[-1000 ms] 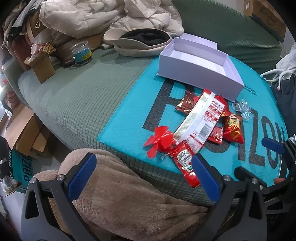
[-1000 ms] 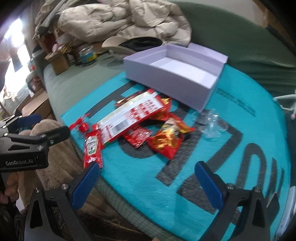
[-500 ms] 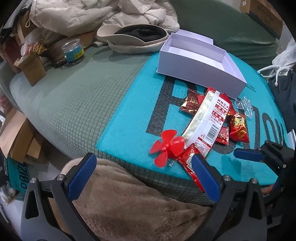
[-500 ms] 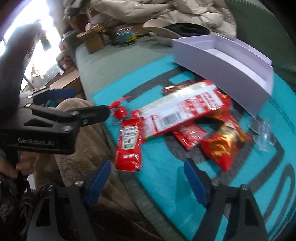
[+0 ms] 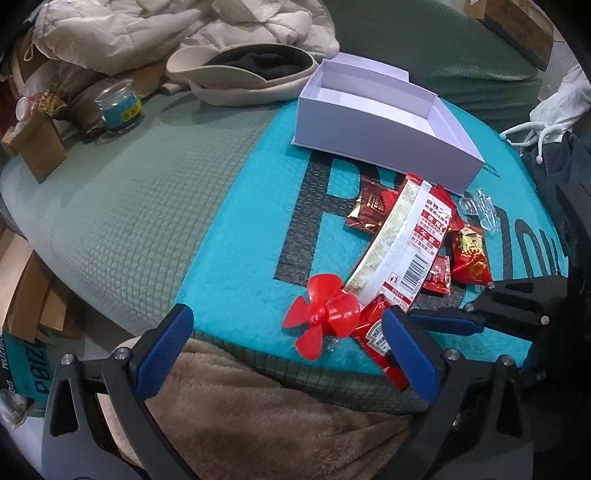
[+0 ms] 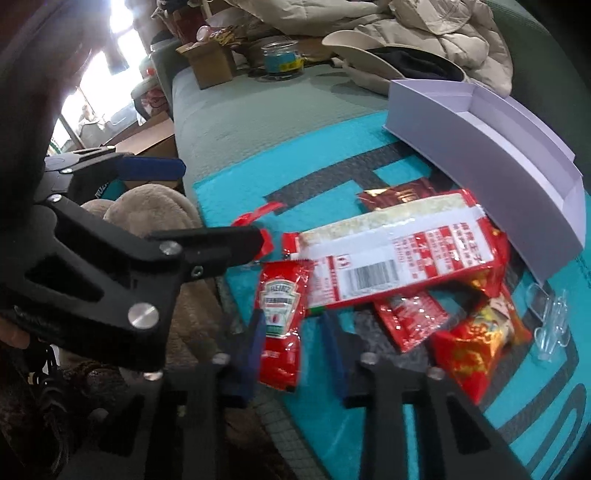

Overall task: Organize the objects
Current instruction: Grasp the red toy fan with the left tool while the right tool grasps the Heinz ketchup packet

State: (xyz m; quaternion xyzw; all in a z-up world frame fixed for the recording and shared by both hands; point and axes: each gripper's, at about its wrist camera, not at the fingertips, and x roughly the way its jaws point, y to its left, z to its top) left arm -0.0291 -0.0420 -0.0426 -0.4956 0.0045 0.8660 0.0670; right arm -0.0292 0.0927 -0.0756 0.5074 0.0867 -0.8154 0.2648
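Observation:
An open white box (image 5: 384, 122) (image 6: 491, 147) lies at the far side of a teal mat (image 5: 240, 236). In front of it lies a pile of snack packets: a long red-and-white packet (image 5: 402, 251) (image 6: 399, 254), small red sachets and a Heinz ketchup sachet (image 6: 282, 325) (image 5: 376, 339). A red plastic propeller (image 5: 321, 317) lies beside them. My left gripper (image 5: 288, 354) is open just short of the propeller. My right gripper (image 6: 295, 350) has its fingers half closed on either side of the ketchup sachet's near end, apart from it.
A clear plastic piece (image 5: 480, 210) (image 6: 550, 317) lies right of the packets. A glass jar (image 5: 118, 107), a small cardboard box (image 5: 37, 147), a hat (image 5: 243, 70) and a padded coat (image 5: 166, 33) sit at the back. A brown fleece blanket (image 5: 258, 413) lies at the near edge.
My right gripper has moved left and down to the ketchup sachet and its fingers have narrowed. My left gripper has edged closer to the propeller.

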